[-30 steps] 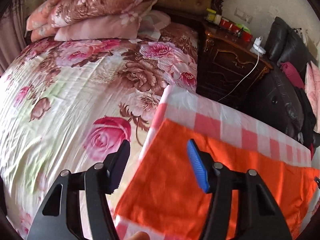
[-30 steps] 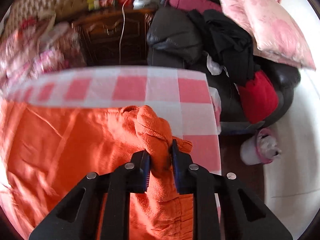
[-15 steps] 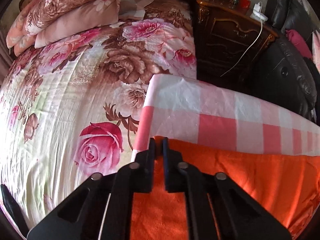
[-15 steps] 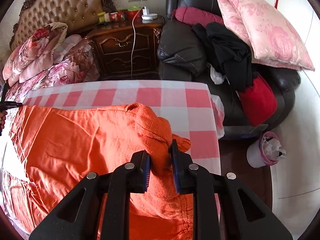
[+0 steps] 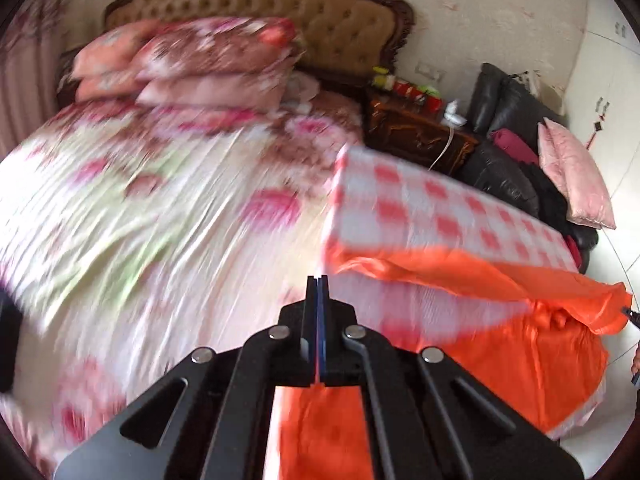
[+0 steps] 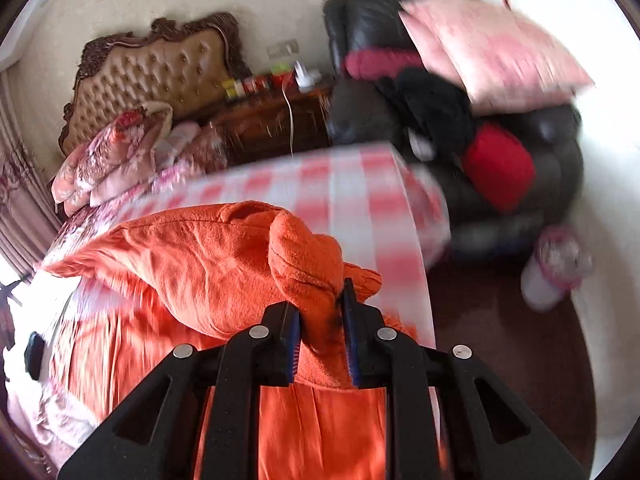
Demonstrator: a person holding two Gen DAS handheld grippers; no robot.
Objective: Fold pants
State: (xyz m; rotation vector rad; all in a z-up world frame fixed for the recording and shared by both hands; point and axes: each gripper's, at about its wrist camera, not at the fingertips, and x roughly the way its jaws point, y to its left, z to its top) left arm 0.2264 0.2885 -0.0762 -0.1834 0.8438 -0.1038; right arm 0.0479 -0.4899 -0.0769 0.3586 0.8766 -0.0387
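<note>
The orange pants [image 6: 224, 264] lie across the pink-and-white checked tabletop [image 5: 432, 208] that stands beside the floral bed [image 5: 132, 216], with part of the cloth raised off the surface.

In the right wrist view, the right gripper [image 6: 320, 312] has its fingers [image 6: 292, 332] clamped on a thick bunched wad of the orange fabric, which bulges up above the tips toward 12 o'clock. From that wad the lifted cloth runs off toward 9 o'clock, and more orange fabric hangs below the fingers at 6 o'clock.

In the left wrist view, the left gripper [image 5: 318, 280] has its fingers pressed fully together, the blue pads meeting edge to edge. Orange fabric shows directly below them at 6 o'clock and stretches away toward 3 o'clock in a raised fold; motion blur hides whether a thin edge of cloth is pinched between the pads, so I cannot tell.

Beyond the tabletop, a dark wooden nightstand [image 6: 272, 120] sits at 12 o'clock in the right view, with a black leather sofa [image 6: 368, 24] at 1 o'clock carrying a pink cushion [image 6: 492, 52] and a red cushion [image 6: 500, 164]. The tufted headboard [image 5: 256, 4] and stacked floral pillows [image 5: 208, 60] fill the left view around 11 o'clock.
</note>
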